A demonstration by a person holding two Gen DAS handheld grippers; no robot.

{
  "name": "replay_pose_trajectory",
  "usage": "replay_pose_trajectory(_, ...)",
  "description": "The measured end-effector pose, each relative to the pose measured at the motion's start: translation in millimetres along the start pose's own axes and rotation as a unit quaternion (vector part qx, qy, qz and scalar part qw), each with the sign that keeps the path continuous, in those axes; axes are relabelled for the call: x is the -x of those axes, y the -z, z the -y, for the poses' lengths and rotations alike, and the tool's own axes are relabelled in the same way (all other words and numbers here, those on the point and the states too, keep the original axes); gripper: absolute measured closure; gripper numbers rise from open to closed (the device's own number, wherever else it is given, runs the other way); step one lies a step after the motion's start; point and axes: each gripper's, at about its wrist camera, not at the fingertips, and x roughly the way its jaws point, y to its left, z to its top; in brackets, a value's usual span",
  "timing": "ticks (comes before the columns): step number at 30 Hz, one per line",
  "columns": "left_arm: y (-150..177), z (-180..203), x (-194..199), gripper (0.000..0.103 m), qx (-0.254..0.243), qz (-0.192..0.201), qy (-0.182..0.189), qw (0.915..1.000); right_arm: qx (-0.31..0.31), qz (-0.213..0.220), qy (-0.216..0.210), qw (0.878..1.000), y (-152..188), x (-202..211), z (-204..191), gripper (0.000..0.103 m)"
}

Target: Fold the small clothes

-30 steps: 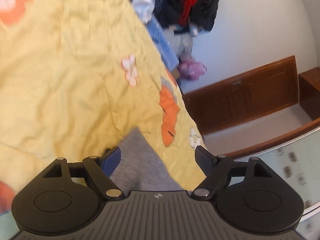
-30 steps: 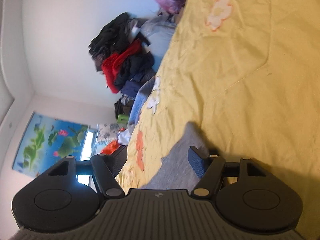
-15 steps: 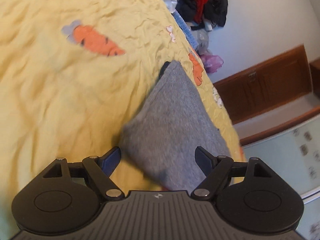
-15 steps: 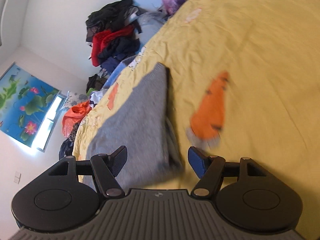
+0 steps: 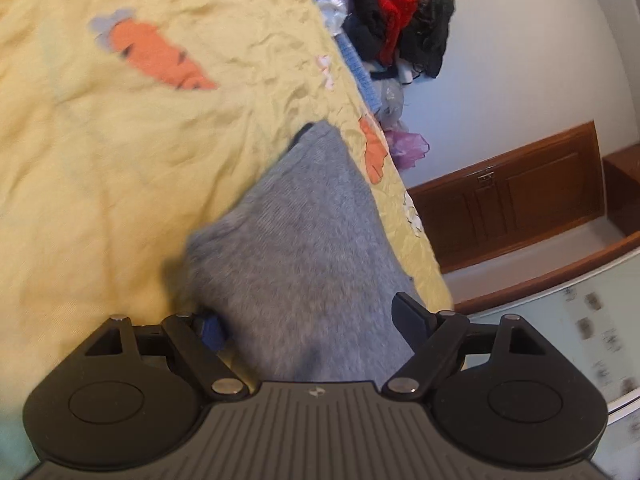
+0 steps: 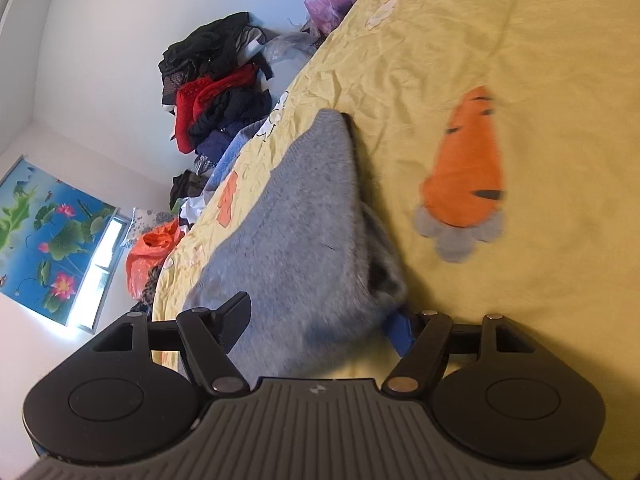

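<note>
A folded grey knit garment lies on the yellow bed sheet, near the bed's edge. It also shows in the right wrist view, with a darker layer showing at its folded edge. My left gripper is open, its fingers on either side of the garment's near end. My right gripper is open too, straddling the near end of the same garment. Neither gripper is closed on the cloth.
The yellow sheet has carrot prints. A pile of dark and red clothes lies at the far end against the wall, and shows in the right wrist view too. A wooden cabinet stands beyond the bed edge.
Both grippers have come down and forward to the grey garment. It now fills the space between each pair of open fingers. The views tilted from the wall towards the sheet.
</note>
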Motion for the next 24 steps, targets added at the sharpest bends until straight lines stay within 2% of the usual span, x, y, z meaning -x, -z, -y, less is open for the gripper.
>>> replay_pose_trajectory(1,2.5,4.6,-5.1,0.026,-0.021,0.009,-0.006,0.9997,0.004,0.010,0.005,1.000,0.4,-8.9,-4.7,0.032)
replay_pose_trajectory(3,6.5,8.3,-16.0,0.070,-0.044,0.012,-0.031,0.9985,0.007,0.012,0.029,0.999,0.5,-28.2,-8.8,0.050)
replay_pose_trajectory(4,6.9,4.5,-18.2,0.072,-0.039,0.013,-0.031,0.9987,0.004,0.010,0.039,0.999,1.2,-36.0,-8.1,0.071)
replay_pose_trajectory(5,6.3,-1.2,-17.4,0.072,-0.023,0.015,-0.022,0.9994,0.000,0.007,0.044,0.999,2.2,-41.8,-7.0,0.085)
replay_pose_trajectory(8,1.8,-14.0,-18.1,0.096,0.009,0.009,-0.029,0.9995,-0.003,0.008,0.039,0.999,3.3,-45.0,-3.2,0.089)
replay_pose_trajectory(12,-1.7,-9.3,-11.9,0.098,0.002,0.008,-0.032,0.9994,0.006,-0.002,0.041,0.999,1.0,-40.6,-6.5,0.089)
replay_pose_trajectory(18,-2.4,10.0,24.4,0.098,-0.029,0.012,0.000,0.9995,0.022,-0.004,0.006,1.000,-0.9,-4.5,-19.4,0.090)
replay_pose_trajectory(21,2.8,10.4,47.1,0.098,-0.036,0.007,0.010,0.9993,0.035,-0.019,-0.005,0.999,3.6,16.2,-23.8,0.090)
replay_pose_trajectory(24,13.5,6.8,70.7,0.098,-0.051,-0.004,0.003,0.9987,0.041,-0.043,-0.005,0.998,16.5,38.4,-22.7,0.090)
